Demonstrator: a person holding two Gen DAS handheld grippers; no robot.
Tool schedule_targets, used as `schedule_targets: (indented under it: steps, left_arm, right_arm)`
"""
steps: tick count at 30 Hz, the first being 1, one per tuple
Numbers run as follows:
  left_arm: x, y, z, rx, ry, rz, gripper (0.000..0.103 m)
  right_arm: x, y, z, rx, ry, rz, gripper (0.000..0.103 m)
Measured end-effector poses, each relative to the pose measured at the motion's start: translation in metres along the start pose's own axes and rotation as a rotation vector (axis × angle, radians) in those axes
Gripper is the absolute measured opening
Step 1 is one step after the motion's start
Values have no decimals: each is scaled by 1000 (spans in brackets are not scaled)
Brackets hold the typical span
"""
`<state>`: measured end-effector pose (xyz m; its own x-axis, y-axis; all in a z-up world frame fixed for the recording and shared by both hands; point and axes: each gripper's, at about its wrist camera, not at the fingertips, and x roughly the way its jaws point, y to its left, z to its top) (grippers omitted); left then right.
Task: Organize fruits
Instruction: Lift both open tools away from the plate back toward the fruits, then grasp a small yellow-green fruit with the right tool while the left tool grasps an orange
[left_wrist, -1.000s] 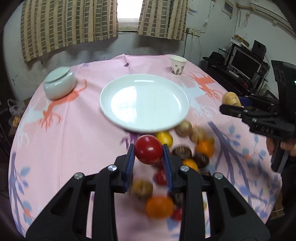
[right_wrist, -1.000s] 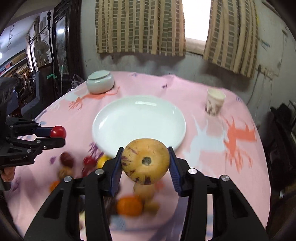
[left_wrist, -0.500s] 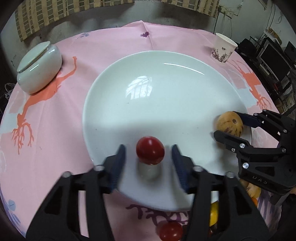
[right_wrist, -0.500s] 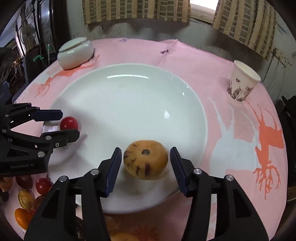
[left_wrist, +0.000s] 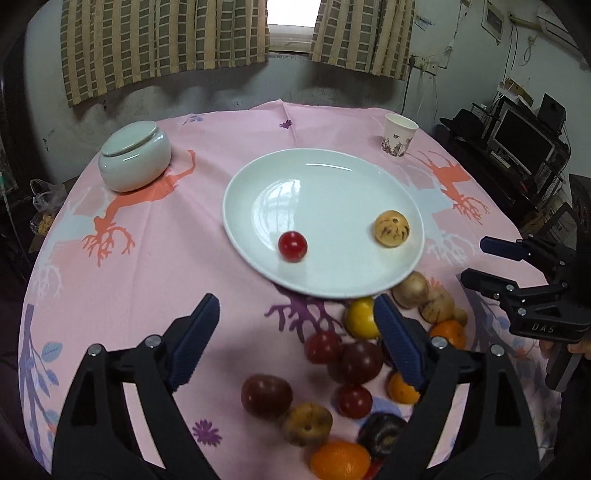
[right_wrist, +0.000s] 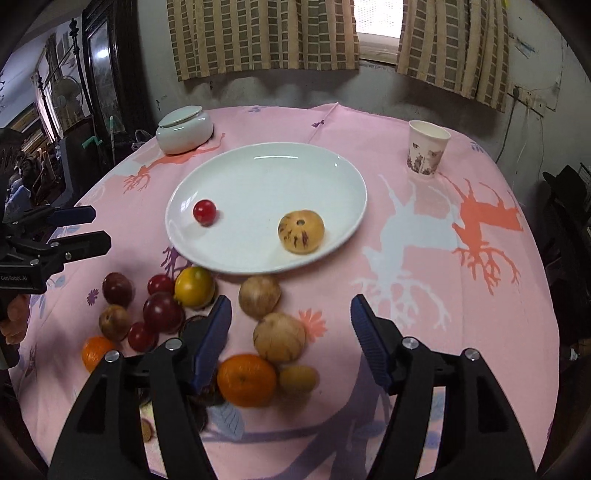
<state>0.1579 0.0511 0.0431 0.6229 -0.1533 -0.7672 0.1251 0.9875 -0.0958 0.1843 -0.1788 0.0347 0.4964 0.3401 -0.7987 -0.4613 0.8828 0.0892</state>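
Both tongs are seen spread wide and empty above a pink-clothed table: the left gripper (left_wrist: 295, 334) is held over the near-left part of a loose pile of fruit, the right gripper (right_wrist: 290, 330) over its right part. Two fruits are already set on the white plate (right_wrist: 258, 173), a small red tomato (right_wrist: 204, 212) toward its left and a speckled yellow melon (right_wrist: 301, 231) toward its right, well apart from each other. The step in hand is judged to be the reach for a fresh pair from the pile just beside the plate's near rim. A speckled tan fruit (right_wrist: 279, 336) lies between the right jaws; a dark red plum (left_wrist: 266, 395) is framed by the left. Each would need to be straddled and pinched without its neighbours being scattered.
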Motion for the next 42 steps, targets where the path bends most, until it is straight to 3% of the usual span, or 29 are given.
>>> schedule_targets:
  steps: [7, 14, 20, 29, 38, 42]
  left_arm:
    - [-33, -6, -55, -17, -8, -28, 92]
    - [-34, -8, -90, -29, 32, -36, 92]
    - [-31, -13, -103, -9, 44, -34, 93]
    - [-22, -8, -118, -17, 45, -8, 94]
    - [-17, -2, -123, -25, 61, -42, 94]
    - [-17, -3, -124, -18, 62, -58, 94]
  right_arm:
    - [-18, 15, -49, 11, 30, -2, 68]
    - [-25, 35, -69, -15, 33, 2, 68]
    - [-29, 58, -76, -63, 35, 66, 68]
    - [-13, 100, -99, -176, 109, 163, 68]
    - [-2, 130, -105, -293, 123, 219, 68]
    - [0, 133, -104, -321, 119, 233, 58]
